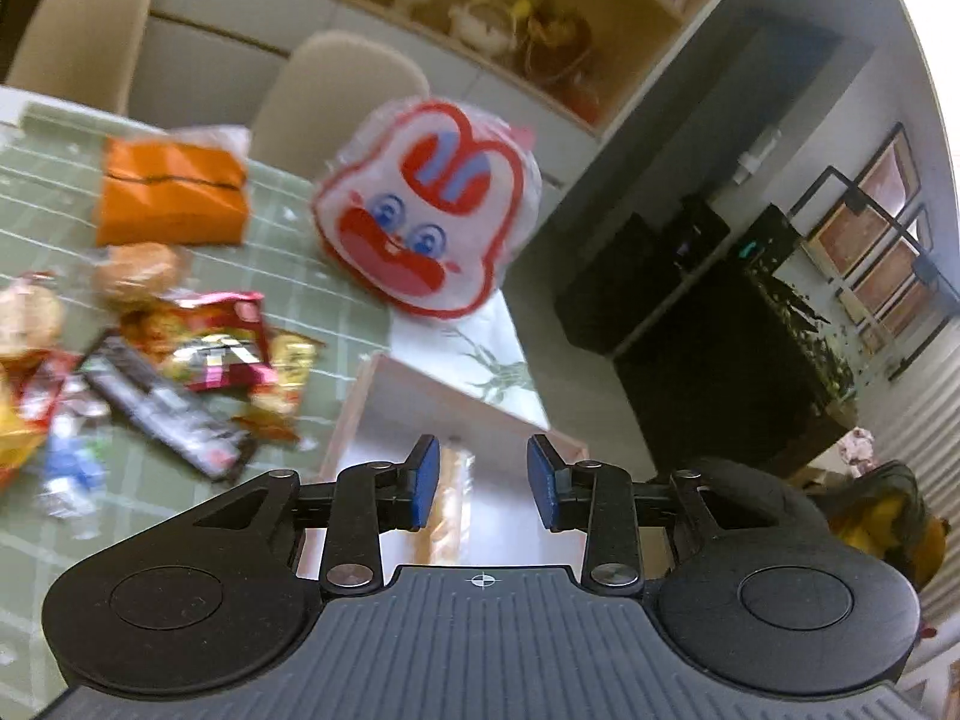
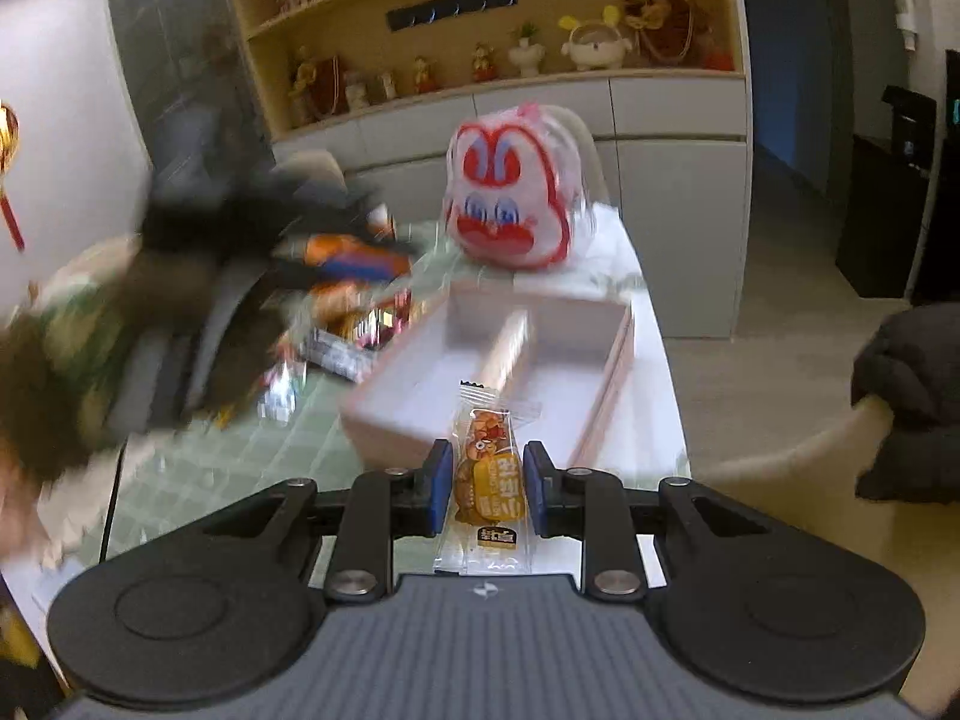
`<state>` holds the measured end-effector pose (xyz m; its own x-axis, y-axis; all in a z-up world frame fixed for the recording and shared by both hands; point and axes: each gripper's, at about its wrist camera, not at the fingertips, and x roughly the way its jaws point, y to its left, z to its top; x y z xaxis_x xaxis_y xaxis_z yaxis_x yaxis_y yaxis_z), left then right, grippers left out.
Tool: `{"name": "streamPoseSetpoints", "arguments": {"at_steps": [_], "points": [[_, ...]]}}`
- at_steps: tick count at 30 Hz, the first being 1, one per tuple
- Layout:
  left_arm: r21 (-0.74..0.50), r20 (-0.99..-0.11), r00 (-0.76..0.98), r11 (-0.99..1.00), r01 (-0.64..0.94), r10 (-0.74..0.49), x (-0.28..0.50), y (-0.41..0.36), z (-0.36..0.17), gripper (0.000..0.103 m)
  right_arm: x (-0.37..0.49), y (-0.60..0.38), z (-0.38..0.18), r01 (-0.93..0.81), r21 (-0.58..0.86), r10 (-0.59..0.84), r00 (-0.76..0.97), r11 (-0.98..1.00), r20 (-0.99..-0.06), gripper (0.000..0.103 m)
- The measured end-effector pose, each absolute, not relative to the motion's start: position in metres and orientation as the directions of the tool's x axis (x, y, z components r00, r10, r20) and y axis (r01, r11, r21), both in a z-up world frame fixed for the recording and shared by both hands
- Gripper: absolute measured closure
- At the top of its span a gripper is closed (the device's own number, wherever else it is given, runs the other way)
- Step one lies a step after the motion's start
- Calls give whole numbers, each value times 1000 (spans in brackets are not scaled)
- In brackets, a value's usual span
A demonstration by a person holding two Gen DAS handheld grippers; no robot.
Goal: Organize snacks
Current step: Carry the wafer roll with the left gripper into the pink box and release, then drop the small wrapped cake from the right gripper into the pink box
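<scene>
green tbl (image 1: 288, 252), pink box (image 2: 618, 354), shelves (image 2: 540, 12)

On the counter (image 2: 651, 354) the divided box (image 2: 414, 417) sits in the middle, a divider (image 2: 507, 348) splitting it. The rabbit-face bag (image 2: 510, 204) stands behind it at twelve o'clock. The snack pile (image 1: 180, 372) lies at nine o'clock of the box, a tissue pack (image 1: 171, 195) behind the pile.

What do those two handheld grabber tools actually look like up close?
The left gripper and right gripper look identical: black linkage arms with silver rivets, flat blue pads on the fingers, round black discs on either side, and a ribbed grey body with a small crosshair mark.
</scene>
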<state>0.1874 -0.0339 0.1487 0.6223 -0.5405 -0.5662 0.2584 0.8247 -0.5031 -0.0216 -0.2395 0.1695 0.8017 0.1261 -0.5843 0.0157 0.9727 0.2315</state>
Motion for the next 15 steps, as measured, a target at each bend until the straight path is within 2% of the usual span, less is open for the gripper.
{"name": "streamPoseSetpoints", "arguments": {"at_steps": [5,6,7,8,15], "points": [[-446,-594,662,872,202,-457,122,17,140,67,50,-221,179,-35,236,167,806,971,-568,77],[-436,-606,667,882,178,-434,110,28,138,67,67,-217,174,-27,248,172,793,968,-585,72],[-429,-619,670,891,151,-411,98,40,135,67,83,-214,167,-18,261,179,772,965,-609,65],[-421,-633,670,899,123,-388,85,51,130,67,96,-212,159,-8,279,188,756,960,-627,63],[-305,-698,673,952,28,-244,18,122,123,67,125,-205,79,136,477,304,613,869,-729,63]]}}
